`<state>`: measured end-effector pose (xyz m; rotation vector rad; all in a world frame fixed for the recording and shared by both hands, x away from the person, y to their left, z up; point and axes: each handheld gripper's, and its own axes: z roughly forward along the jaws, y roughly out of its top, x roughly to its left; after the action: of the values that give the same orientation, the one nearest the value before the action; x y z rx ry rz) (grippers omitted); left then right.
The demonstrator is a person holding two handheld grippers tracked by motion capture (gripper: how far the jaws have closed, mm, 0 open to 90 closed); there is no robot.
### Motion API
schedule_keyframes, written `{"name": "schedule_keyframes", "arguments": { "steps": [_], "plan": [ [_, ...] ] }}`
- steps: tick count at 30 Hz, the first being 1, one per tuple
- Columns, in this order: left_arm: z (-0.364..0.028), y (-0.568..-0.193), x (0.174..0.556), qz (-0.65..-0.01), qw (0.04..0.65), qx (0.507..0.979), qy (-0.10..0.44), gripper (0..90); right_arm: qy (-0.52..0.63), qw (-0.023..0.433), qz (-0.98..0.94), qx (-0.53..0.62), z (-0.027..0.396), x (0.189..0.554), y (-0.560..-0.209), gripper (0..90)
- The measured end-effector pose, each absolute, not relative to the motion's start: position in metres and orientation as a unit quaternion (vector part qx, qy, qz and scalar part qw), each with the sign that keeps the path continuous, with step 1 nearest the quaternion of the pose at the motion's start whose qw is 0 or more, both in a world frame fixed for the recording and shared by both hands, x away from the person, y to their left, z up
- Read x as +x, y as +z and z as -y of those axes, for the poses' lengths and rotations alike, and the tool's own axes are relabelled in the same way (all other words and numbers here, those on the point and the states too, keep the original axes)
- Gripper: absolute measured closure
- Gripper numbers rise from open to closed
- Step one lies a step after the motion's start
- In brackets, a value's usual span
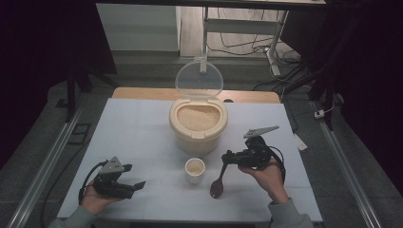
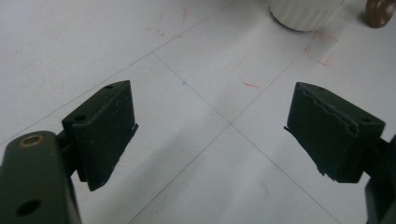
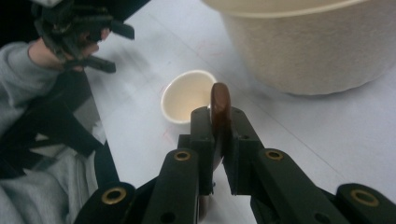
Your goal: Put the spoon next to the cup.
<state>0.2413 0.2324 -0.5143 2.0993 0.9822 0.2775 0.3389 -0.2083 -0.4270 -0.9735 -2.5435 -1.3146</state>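
right hand-held gripper [image 1: 229, 158] clamped on the brown spoon [image 1: 218, 184] — bowl hanging below, beside the cup [image 1: 195, 169].

Looks like a lab or test room, not a kitchen: pale table [image 1: 138, 137] marked with lines, metal rails [image 1: 43, 166] either side, loose cables [image 1: 247, 45] on the floor, desk frame [image 1: 237, 23] behind.

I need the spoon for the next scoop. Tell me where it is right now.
In the high view the brown spoon hangs bowl-down from the right gripper, just right of the small white cup and in front of the rice container.
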Motion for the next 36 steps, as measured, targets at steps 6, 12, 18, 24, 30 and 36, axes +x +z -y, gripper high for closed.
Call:
{"name": "schedule_keyframes", "arguments": {
  "steps": [6, 12, 18, 24, 30, 36],
  "plan": [
    [-0.232, -0.514, 0.241, -0.386, 0.393, 0.827, 0.11, 15.3, -0.433, 0.016, 0.832, -0.346, 0.212, 0.349, -0.441, 76.5],
    [-0.232, -0.515, 0.241, -0.385, 0.393, 0.828, 0.109, 15.3, -0.432, -0.037, 0.826, -0.36, 0.214, 0.356, -0.458, 69.3],
    [-0.232, -0.515, 0.241, -0.386, 0.392, 0.828, 0.109, 15.3, -0.416, -0.074, 0.819, -0.389, 0.214, 0.363, -0.48, 61.7],
    [-0.232, -0.515, 0.241, -0.386, 0.392, 0.828, 0.109, 15.3, -0.389, -0.09, 0.817, -0.417, 0.215, 0.37, -0.499, 54.4],
    [-0.233, -0.516, 0.242, -0.389, 0.393, 0.826, 0.107, 15.2, -0.36, -0.108, 0.822, -0.428, 0.211, 0.371, -0.507, 48.3],
    [-0.235, -0.517, 0.242, -0.394, 0.393, 0.824, 0.106, 15.2, -0.33, -0.139, 0.83, -0.428, 0.206, 0.371, -0.511, 42.4]
  ]
}}
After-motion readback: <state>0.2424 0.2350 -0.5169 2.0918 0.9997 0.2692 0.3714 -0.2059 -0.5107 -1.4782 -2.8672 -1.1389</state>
